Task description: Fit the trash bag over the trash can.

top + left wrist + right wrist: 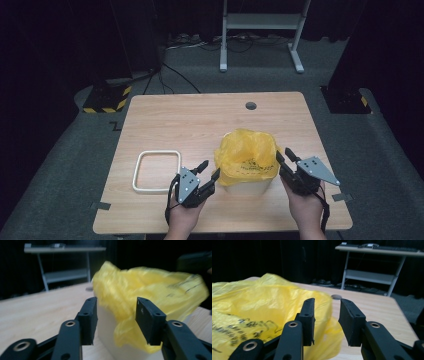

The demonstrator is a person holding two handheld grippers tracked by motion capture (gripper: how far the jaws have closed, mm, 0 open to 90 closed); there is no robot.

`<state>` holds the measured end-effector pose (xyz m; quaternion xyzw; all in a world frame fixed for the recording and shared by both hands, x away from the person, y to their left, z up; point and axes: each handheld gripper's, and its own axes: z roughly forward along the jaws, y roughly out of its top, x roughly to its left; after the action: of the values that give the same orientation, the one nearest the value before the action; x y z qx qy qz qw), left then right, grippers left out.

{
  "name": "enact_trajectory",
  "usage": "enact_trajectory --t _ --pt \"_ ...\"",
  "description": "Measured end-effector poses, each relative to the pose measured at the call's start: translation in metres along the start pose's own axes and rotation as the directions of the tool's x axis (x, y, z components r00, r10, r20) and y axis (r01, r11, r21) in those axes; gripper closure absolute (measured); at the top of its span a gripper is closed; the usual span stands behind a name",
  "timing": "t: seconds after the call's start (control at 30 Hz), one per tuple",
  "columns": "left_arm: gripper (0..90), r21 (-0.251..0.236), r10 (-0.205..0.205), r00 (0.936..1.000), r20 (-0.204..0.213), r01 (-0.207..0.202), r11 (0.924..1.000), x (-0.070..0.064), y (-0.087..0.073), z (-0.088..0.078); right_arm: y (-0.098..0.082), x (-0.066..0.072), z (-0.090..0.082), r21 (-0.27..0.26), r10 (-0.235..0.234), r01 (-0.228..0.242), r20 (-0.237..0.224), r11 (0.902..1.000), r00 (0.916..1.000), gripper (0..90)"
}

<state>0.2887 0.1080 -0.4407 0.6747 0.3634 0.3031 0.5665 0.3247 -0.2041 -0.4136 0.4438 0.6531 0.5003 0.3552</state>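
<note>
Both grippers flank the bin, jaws apart, nothing held.
White bin (248,188) lined with yellow bag (247,156) sits near-centre-right on the worktop (200,125). Left hand-held gripper (209,170) just left of it, right hand-held gripper (285,156) just right, both close to the bag. White square frame (156,171) lies flat further left.

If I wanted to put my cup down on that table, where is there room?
The far half of the table, beyond the yellow bag and white frame up to the round hole, is bare. The near middle is crowded: the left gripper and right gripper flank the bag-lined white bin.
</note>
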Motion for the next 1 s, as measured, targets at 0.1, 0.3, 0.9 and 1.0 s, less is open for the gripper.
enact_trajectory --t 0.1,0.3,0.9,1.0 --pt "50.3 -0.044 0.02 0.9998 0.005 -0.019 0.9989 -0.001 0.012 -0.002 -0.007 0.003 0.007 0.045 0.018 -0.017 -0.016 0.9988 0.9997 65.2" --pt "55.4 0.03 0.066 0.9978 0.009 -0.066 0.9973 0.004 0.029 0.017 -0.017 0.006 0.012 0.093 0.038 -0.033 -0.056 0.9951 0.9977 70.9" --pt "84.5 0.166 -0.041 0.9959 -0.08 0.054 0.9847 0.042 -0.003 0.033 -0.018 0.021 0.004 0.09 -0.018 0.026 -0.089 0.9956 0.9959 76.4" --pt "84.5 0.201 -0.081 0.9928 -0.088 0.097 0.9748 0.048 -0.015 0.041 -0.019 0.022 0.004 0.087 -0.026 0.034 -0.092 0.9956 0.9954 75.7"
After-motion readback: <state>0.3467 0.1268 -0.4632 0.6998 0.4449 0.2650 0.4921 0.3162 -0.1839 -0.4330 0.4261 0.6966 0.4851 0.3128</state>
